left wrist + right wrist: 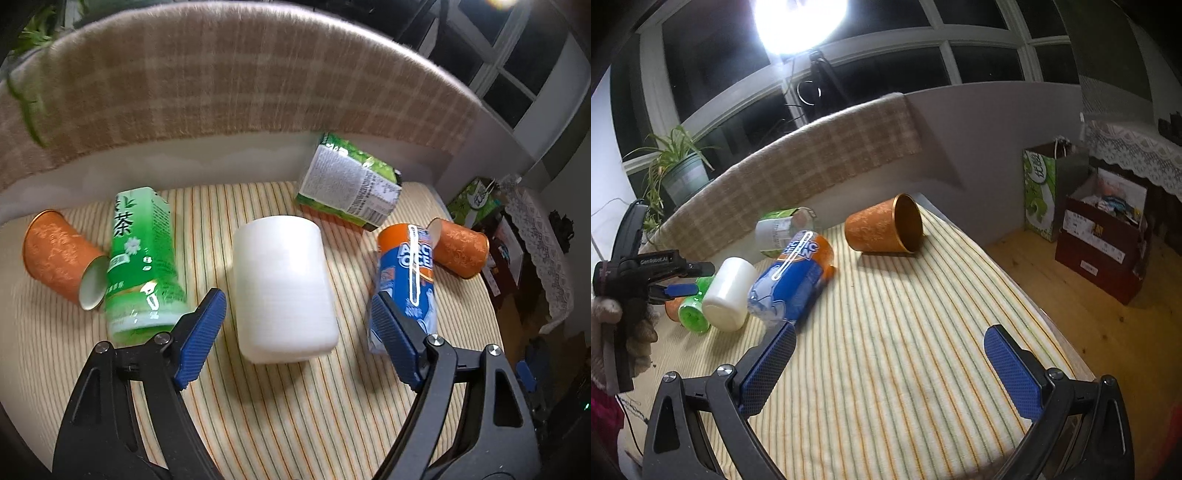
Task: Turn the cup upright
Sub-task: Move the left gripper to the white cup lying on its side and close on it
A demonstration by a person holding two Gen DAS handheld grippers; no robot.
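Our left tool (295, 314), fingers apart, straddles the white cup (284, 288) lying mid-bench (295, 424); we should close gently around its middle. Right tool (890, 354) is apart, idle.

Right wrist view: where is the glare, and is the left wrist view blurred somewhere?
Right wrist view: a lamp before the dark window burns out white. Left wrist view: the white cup looks overexposed and soft, and the plant at top left is smeared.
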